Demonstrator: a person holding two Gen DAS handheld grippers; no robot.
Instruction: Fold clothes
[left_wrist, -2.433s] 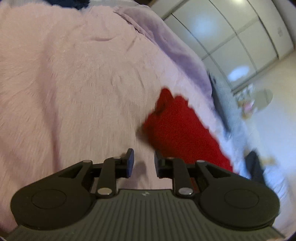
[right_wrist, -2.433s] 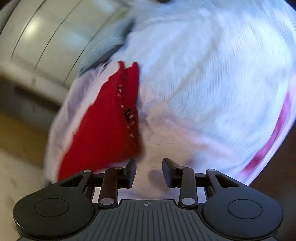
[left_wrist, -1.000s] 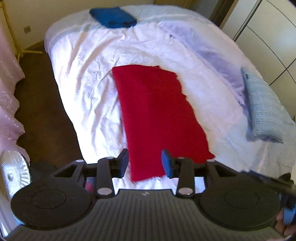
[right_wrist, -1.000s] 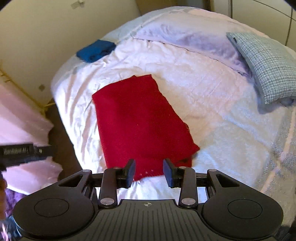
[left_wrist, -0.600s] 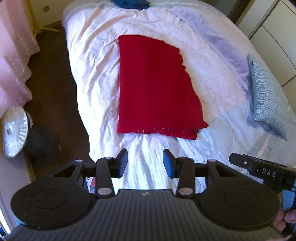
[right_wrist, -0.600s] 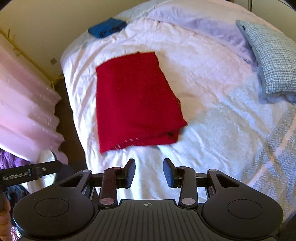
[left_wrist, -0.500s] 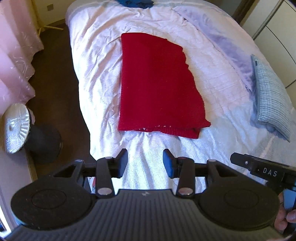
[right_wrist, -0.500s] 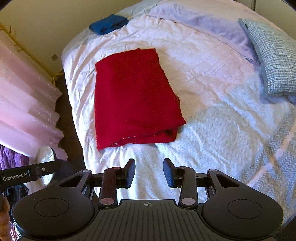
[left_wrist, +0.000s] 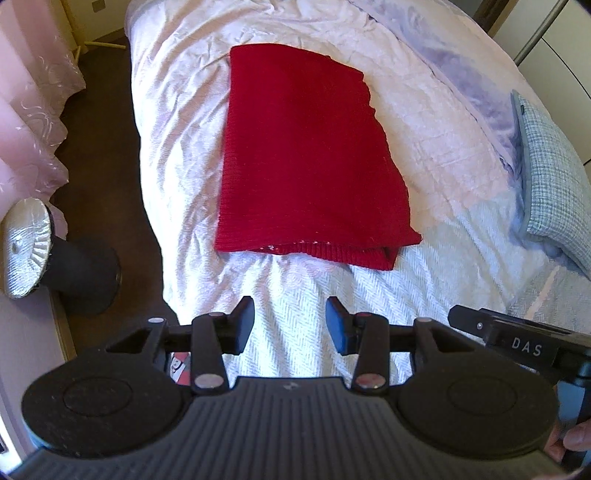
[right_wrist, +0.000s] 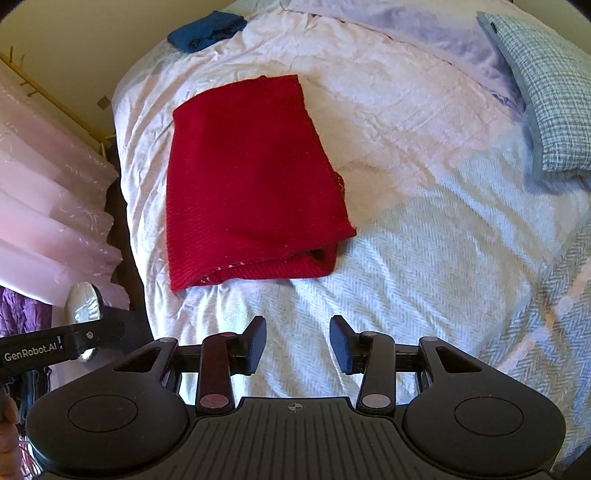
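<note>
Red knit garment (left_wrist: 306, 147) lies flat on the bed (left_wrist: 443, 155), doubled over itself: at its near right corner two layers show, the upper one lapped over a ribbed hem. Outline is a long rectangle. Its long axis runs away from both tools, near short edge facing them, far short edge toward the head of the view.

Left hand-held gripper (left_wrist: 290, 325): jaws apart, nothing between them, held above the bedspread. The garment sits straight ahead and slightly to its right; the near hem is a short way beyond the fingertips, not touching.

Right hand-held gripper (right_wrist: 297, 343): jaws apart, empty. From this one the garment (right_wrist: 247, 184) lies ahead and off to the left; its near right corner is the closest part, roughly in line with the left finger.

Nearer tool: the left looks more squarely lined up on the near hem, the right better placed for the open right-hand corner. Fisheye bend makes the gap hard to rank, so I would not call either one clearly closer.

Also ahead: a blue item (right_wrist: 207, 29) at the far end of the bed, apparently folded, though too small to be sure. Checked pillow (right_wrist: 546, 92) far right of the right tool.

Judgement: the garment lies folded at least once. This fits either a piece waiting for a further fold across its long axis, or one already finished and set down. The frames do not settle which.
</note>
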